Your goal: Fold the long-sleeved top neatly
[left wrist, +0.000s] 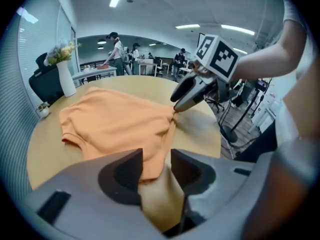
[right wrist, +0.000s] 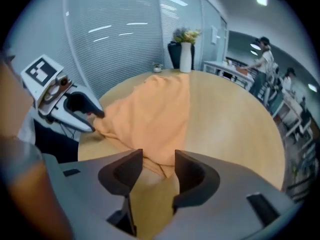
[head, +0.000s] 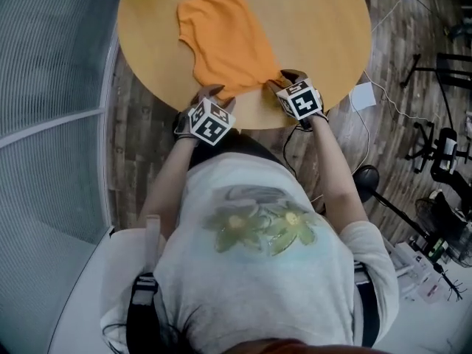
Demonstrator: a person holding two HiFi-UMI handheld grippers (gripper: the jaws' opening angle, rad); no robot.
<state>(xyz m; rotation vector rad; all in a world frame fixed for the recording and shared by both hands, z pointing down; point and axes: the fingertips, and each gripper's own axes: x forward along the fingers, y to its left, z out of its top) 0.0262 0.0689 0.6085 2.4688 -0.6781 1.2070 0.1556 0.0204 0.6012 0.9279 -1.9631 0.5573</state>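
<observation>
An orange long-sleeved top (head: 221,39) lies bunched on the round wooden table (head: 317,21), its near edge at the table's front rim. My left gripper (head: 219,94) holds that near edge at the left. In the left gripper view the cloth (left wrist: 115,119) fills the gap between the jaws (left wrist: 156,161) and hangs down from them. My right gripper (head: 282,80) stands at the cloth's near right corner. In the right gripper view its jaws (right wrist: 157,164) are apart, with the cloth's edge (right wrist: 150,114) lying between the tips. Each gripper shows in the other's view: right (left wrist: 175,106), left (right wrist: 95,119).
A white vase with flowers (left wrist: 65,76) and a small object (left wrist: 42,109) stand at the table's far side. A glass partition with blinds (head: 51,87) runs along the left. Cables, a white box (head: 363,94) and stands (head: 442,146) crowd the floor at right. People (left wrist: 117,51) work in the background.
</observation>
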